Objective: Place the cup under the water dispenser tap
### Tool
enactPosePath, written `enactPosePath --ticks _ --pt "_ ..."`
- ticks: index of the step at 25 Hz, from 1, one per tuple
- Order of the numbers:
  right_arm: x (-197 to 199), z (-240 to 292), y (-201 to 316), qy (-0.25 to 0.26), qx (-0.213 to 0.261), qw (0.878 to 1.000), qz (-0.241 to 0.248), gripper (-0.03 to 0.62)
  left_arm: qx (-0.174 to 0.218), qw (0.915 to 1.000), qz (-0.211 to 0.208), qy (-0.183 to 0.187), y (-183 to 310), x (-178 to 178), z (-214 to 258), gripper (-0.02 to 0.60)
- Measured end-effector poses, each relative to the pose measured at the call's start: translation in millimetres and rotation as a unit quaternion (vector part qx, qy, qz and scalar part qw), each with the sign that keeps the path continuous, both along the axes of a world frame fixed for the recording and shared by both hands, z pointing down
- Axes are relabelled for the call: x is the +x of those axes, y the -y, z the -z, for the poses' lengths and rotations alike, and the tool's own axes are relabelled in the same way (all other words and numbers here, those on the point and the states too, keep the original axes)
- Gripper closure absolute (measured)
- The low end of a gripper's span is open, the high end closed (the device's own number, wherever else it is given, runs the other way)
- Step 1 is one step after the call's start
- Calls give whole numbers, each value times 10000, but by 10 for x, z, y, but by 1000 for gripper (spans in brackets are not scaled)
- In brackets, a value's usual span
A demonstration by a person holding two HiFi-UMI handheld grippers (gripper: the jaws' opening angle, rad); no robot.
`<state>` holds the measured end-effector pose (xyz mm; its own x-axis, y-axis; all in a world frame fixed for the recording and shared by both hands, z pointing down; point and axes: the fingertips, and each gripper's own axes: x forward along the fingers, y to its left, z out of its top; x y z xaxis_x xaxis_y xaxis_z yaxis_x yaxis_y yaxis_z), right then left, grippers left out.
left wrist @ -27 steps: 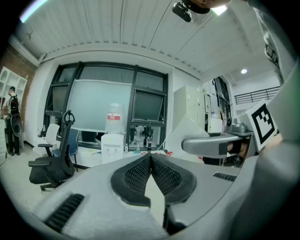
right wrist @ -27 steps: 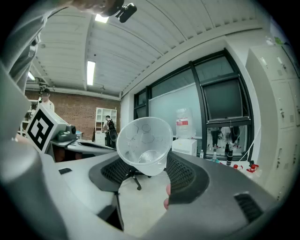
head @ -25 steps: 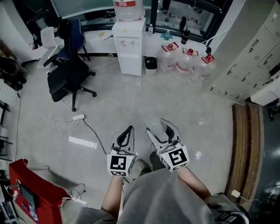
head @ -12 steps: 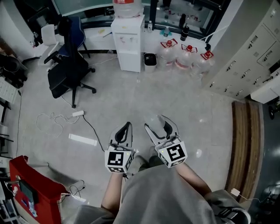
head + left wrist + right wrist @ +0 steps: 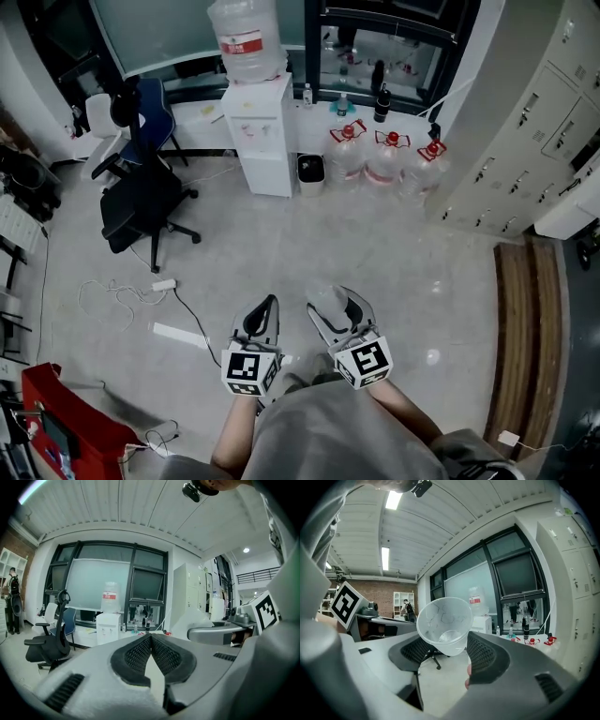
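A clear plastic cup (image 5: 444,622) is held tilted between the black pads of my right gripper (image 5: 443,644), its mouth turned back toward the camera. In the head view the cup (image 5: 324,297) sticks out of the right gripper (image 5: 335,309) above the grey floor. My left gripper (image 5: 268,302) is beside it, shut and empty, with its pads meeting at the tips (image 5: 151,636). The white water dispenser (image 5: 255,131), with a big bottle (image 5: 246,41) on top, stands far ahead against the window wall. It also shows small in both gripper views: dispenser (image 5: 108,627), dispenser (image 5: 482,622).
A black office chair (image 5: 141,197) stands left of the dispenser. To its right are a small bin (image 5: 310,172) and three water jugs (image 5: 384,157). Grey lockers (image 5: 525,122) line the right wall. A power strip with cable (image 5: 164,283) lies on the floor at left.
Both grippers have been carried forward across the floor toward the dispenser, which now sits lower in the head view with its bottle fully in sight. The cup stays in the right gripper.
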<state>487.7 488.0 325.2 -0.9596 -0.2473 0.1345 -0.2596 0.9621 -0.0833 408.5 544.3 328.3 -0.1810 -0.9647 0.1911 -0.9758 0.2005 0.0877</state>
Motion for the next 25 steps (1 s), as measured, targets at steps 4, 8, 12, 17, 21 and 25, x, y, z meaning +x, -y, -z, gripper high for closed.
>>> enactPosePath --ticks 4,8,12,17,21,25 --pt "94 -16 286 156 -170 9996 -149 342 -110 9997 -149 140 258 106 7 571" --pt "111 -58 501 206 -294 9991 -217 342 -190 9994 -129 240 434 82 10 571" --pt "47 -95 629 211 -345 9989 -250 342 -214 9993 -130 293 572 -32 13 571" --pt "-183 -161 744 155 -308 9992 -214 342 -191 9994 -114 275 740 -288 -57 571" --pt "-476 -200 877 94 -286 9992 -255 342 -145 9994 -178 257 913 -581 -93 571" --pt "-864 -194 978 67 -273 9992 -294 342 -121 9993 -233 268 1025 -967 -92 571"
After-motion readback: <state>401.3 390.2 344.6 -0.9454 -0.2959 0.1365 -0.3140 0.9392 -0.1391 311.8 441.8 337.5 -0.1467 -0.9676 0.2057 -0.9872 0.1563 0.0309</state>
